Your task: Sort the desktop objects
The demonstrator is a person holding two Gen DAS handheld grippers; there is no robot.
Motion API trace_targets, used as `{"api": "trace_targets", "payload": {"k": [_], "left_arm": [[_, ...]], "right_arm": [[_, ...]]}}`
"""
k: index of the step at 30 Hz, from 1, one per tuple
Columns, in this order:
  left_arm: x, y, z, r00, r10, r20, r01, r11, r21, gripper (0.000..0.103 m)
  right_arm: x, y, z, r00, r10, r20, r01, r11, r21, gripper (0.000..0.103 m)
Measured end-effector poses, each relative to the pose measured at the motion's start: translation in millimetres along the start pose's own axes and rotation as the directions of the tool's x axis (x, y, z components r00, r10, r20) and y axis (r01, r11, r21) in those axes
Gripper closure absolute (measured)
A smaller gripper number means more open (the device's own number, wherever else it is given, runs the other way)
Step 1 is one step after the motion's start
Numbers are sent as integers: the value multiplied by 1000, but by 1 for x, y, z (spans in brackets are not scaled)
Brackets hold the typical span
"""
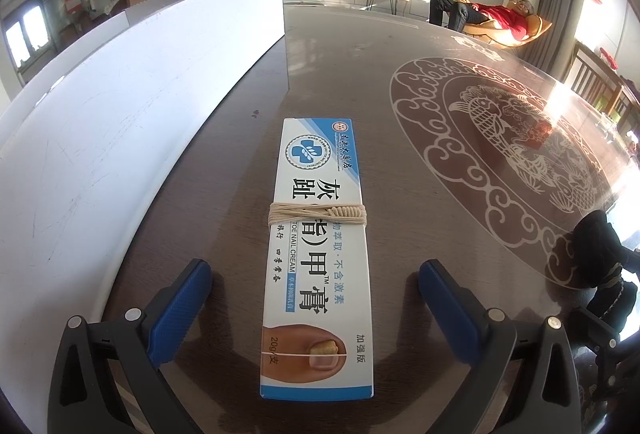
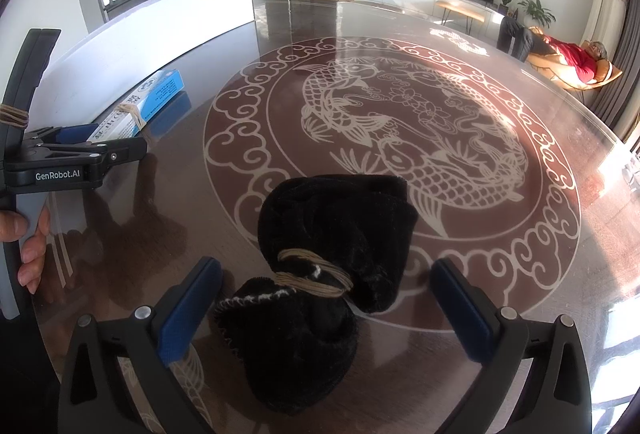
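Note:
A long white and blue toe nail cream box (image 1: pixel 316 254), bound round its middle with a beige cord, lies flat on the dark glossy table. My left gripper (image 1: pixel 314 274) stands open, its blue pads on either side of the box and clear of it. A black velvet pouch (image 2: pixel 320 258), tied at the neck with a beige cord, lies on the table. My right gripper (image 2: pixel 326 294) is open astride the pouch, with its pads not touching it. In the right wrist view the box (image 2: pixel 140 101) and the left gripper's body (image 2: pixel 60 161) show at the left. The pouch (image 1: pixel 600 254) shows at the right edge of the left wrist view.
A tall white board (image 1: pixel 132 105) stands upright along the left of the table. The tabletop (image 2: pixel 400 121) bears a large pale fish and cloud pattern. A hand (image 2: pixel 28 242) holds the left gripper's handle. A person (image 2: pixel 560 53) lies on a lounge chair at the far right.

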State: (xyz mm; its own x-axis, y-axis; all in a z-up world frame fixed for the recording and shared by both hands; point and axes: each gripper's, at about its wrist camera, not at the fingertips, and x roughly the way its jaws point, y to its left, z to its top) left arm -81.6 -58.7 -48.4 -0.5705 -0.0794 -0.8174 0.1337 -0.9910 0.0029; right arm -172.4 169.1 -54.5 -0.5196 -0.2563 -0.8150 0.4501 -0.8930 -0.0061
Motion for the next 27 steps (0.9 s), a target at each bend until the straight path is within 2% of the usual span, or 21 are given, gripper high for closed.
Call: {"api": "trace_targets", "payload": {"k": [27], "left_arm": [[-1,-1,-1,1000,-4,2,4,1000,0,0]], "right_arm": [[-1,-1,0,1000,1,0,-1,1000,0,0]]}}
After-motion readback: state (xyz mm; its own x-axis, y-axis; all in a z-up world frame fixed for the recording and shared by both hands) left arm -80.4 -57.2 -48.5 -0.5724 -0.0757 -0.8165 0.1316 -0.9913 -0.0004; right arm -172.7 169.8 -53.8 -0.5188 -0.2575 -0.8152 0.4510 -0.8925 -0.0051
